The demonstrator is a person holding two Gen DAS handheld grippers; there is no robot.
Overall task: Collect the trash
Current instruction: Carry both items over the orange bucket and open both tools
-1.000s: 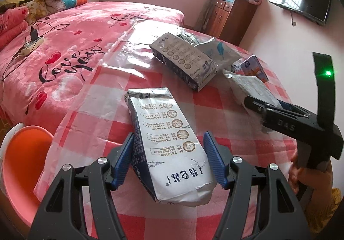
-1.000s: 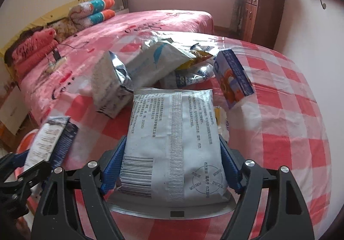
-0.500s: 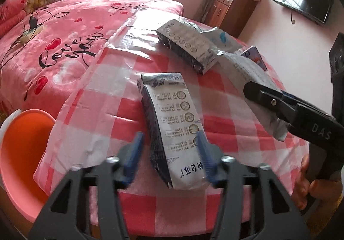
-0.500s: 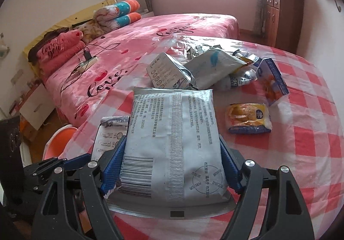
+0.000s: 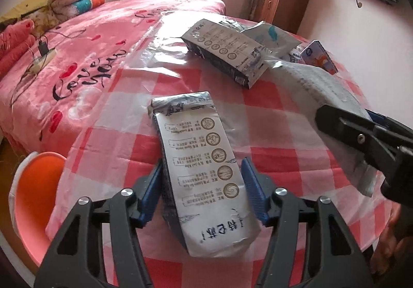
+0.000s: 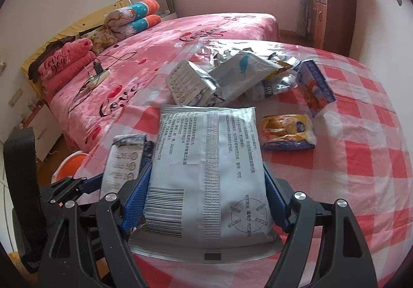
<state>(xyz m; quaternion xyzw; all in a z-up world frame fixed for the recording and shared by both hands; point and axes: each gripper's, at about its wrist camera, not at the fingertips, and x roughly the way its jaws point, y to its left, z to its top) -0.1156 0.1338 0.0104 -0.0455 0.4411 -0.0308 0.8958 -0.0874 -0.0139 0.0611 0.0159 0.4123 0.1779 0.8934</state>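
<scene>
- The silver pack [image 5: 206, 174] lay near the table's [image 5: 296, 133] near edge, between the left gripper's [image 5: 204, 195] blue pads.
- Those jaws had just been closing around it; the left pad looked against its side, the right pad stood just apart, so no grip yet.
- The right gripper [image 6: 206, 200] was clamped on the white pouch [image 6: 209, 166], held clear of the cloth.
- Risk: a one-sided squeeze could push the soft pack sideways, or crumple it so it slid out.
- Risk: the grippers sat close together, so lifting could knock the pouch.
- Farther off lay more trash: a second pack [image 5: 224, 50], a blue carton [image 6: 316, 89], a yellow wrapper [image 6: 286, 131].
- An orange bin [image 5: 33, 200] sat left below the table, half cut off.
- The pack's underside and right-pad contact were hidden.
</scene>
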